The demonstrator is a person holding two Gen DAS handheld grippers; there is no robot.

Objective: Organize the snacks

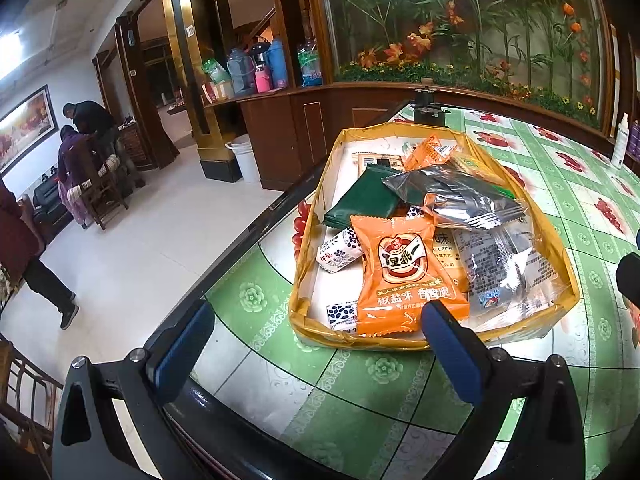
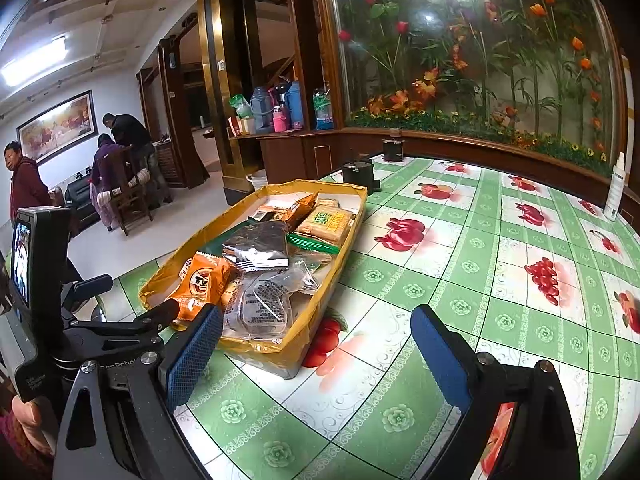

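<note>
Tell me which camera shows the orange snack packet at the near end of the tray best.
Left wrist view: the orange snack packet lies face-up, its printed label fully visible. The right wrist view shows it side-on, crumpled, partly behind the left gripper.

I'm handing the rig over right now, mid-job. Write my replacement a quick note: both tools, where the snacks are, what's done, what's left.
Left tool: open, empty, hanging just short of the tray's near end.
Right tool: open, empty, low over the tablecloth beside the tray's near corner.
Snacks: all visible ones sit loosely piled in the yellow-taped tray; orange packet on top at the near end, silver packet and green packet behind it, clear wrapped ones on the right.
Done: no snacks lie on the visible tablecloth.
Left: the pile looks unsorted; probably start with the orange packet, nearest the left tool.
</note>
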